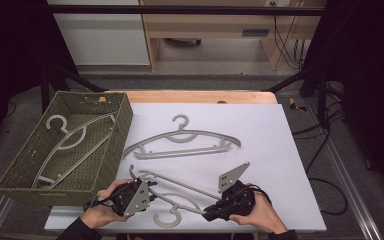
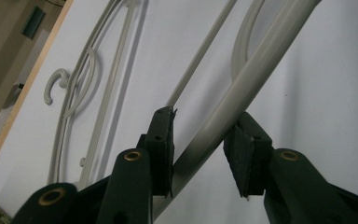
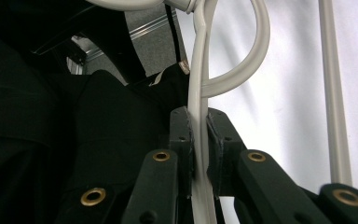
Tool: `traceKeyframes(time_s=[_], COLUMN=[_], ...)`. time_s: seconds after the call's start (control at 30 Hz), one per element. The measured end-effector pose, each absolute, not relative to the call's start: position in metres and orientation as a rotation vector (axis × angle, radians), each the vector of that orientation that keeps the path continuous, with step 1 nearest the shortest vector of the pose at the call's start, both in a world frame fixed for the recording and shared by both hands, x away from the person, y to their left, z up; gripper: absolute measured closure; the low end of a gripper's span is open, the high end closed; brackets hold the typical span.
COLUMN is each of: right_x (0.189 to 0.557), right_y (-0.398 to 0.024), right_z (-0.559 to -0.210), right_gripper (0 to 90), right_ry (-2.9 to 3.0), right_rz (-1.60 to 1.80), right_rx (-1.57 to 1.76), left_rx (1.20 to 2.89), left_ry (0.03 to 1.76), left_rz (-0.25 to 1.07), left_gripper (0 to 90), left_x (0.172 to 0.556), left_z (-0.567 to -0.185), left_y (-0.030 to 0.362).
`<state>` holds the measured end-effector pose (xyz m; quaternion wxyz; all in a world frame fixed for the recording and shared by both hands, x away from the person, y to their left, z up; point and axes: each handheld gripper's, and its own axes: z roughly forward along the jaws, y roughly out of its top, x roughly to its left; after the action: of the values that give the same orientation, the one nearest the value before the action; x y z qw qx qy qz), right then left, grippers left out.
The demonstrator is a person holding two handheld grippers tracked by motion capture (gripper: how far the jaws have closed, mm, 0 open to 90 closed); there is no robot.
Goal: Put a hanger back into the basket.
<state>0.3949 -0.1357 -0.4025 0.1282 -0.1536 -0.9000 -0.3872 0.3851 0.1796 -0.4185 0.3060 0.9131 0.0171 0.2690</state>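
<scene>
Near 6 o'clock on the white table (image 1: 280,150), the near hanger (image 1: 180,192) lies between my 2 grippers. My right gripper (image 3: 199,140) is clamped tight on its thin arm beside the hook. My left gripper (image 2: 200,140) straddles the thicker bar, 1 pad touching, the other just off, so nothing gripped yet. It looks light, stiff, slick plastic; grip squarely across both ends.

Probably a lab: dark camera frame (image 1: 180,10), trailing cables (image 1: 325,140), white-topped table (image 1: 260,130).
</scene>
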Motion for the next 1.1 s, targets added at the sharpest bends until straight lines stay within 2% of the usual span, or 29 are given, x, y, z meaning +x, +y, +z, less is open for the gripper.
traceKeyframes(time_s=[0.43,0.57,0.77,1.1], right_x=[0.4,0.402,0.403,0.407], right_y=[-0.148,-0.15,-0.161,-0.175], right_z=[-0.4,-0.401,-0.394,-0.392], right_gripper=[80.3,79.9,77.9,55.6], right_ry=[-2.59,-2.587,-2.586,-2.697], right_rz=[-1.243,-1.25,-1.356,-1.573], right_rx=[-0.492,-0.514,-0.592,-0.845], left_rx=[2.402,2.405,2.416,2.379], left_ry=[0.013,0.021,0.046,0.237], left_rz=[0.765,0.785,0.719,0.686], left_gripper=[76.2,77.5,81.5,82.6], left_x=[0.38,0.377,0.374,0.375], left_z=[-0.409,-0.407,-0.406,-0.398], left_y=[0.179,0.178,0.172,0.171])
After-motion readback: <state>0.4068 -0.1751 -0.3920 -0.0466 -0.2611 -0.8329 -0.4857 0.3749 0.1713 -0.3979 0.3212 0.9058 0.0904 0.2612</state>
